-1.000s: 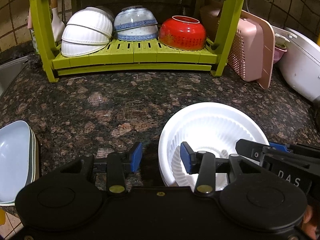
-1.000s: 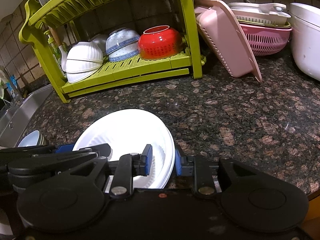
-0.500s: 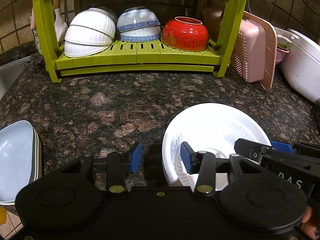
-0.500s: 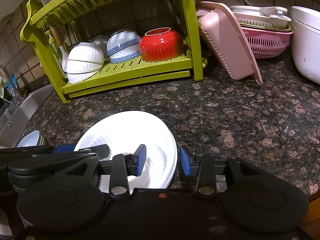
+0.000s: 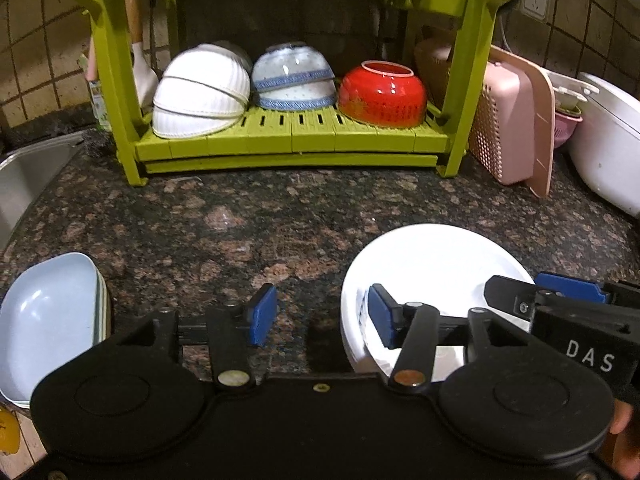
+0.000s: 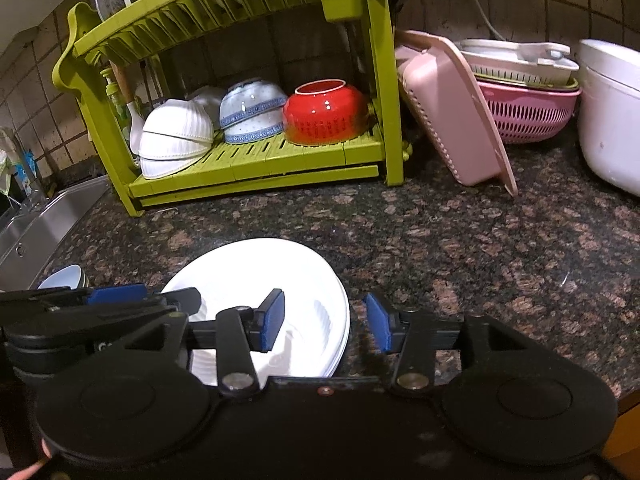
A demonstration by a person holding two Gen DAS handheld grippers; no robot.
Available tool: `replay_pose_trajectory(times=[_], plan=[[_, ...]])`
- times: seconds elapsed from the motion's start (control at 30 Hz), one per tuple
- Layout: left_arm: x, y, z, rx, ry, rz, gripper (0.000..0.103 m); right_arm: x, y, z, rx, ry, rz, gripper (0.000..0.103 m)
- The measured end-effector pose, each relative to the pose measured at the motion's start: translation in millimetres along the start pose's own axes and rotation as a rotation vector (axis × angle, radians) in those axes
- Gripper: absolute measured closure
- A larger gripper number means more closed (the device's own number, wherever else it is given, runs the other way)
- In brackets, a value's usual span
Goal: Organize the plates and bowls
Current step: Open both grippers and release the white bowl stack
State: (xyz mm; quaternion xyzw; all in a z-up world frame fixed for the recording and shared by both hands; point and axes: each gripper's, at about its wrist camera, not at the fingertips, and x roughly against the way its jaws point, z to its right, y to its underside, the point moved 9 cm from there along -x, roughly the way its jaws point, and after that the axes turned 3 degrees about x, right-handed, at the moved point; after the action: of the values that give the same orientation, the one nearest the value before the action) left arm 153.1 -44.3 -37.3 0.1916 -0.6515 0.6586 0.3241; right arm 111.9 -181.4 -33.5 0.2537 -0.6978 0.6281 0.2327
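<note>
Left gripper (image 5: 322, 316): fingers spread wide, holding nothing. Its right finger (image 5: 382, 315) sits over the left rim of the white plate stack (image 5: 424, 268); its left finger hangs over bare worktop (image 5: 240, 216).

Right gripper (image 6: 326, 322): fingers also wide apart, gripping nothing. They straddle the plate stack's right edge, left finger (image 6: 272, 320) over the plate face, right finger over the granite just beside the rim. Can't tell if any pad touches the plate.

Plates lie flat on the worktop, between the two grippers. Right gripper body visible at the right edge of the left wrist view.

Pale blue dishes (image 5: 44, 320) stacked well left of the left fingers, near the sink (image 6: 36, 232).

Ahead of both: green rack (image 5: 292, 144), lower shelf holds upside-down white ribbed bowls (image 5: 200, 92), blue-patterned bowls (image 5: 294, 76) and a red bowl (image 5: 382, 94). Pink basket (image 6: 452, 116) leans right of the rack.
</note>
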Motion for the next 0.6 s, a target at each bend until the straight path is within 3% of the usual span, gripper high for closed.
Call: replay_pose_trajectory(times=[0.33, 0.43, 0.6], plan=[[5.4, -0.7, -3.7, 0.004, -0.018, 0.014, 0.044, 6.0, 1.4, -4.1, 0.018, -0.011, 0.014, 0.052], [9.1, -2.6, -5.9, -0.003, -0.048, 0.042, 0.038, 8.9, -0.5, -4.1, 0.021, -0.011, 0.035, 0.052], [13.8, -4.0, -6.3, -0.009, -0.053, 0.058, 0.037, 16.3, -4.4, -3.0, 0.007, -0.014, 0.082, 0.052]])
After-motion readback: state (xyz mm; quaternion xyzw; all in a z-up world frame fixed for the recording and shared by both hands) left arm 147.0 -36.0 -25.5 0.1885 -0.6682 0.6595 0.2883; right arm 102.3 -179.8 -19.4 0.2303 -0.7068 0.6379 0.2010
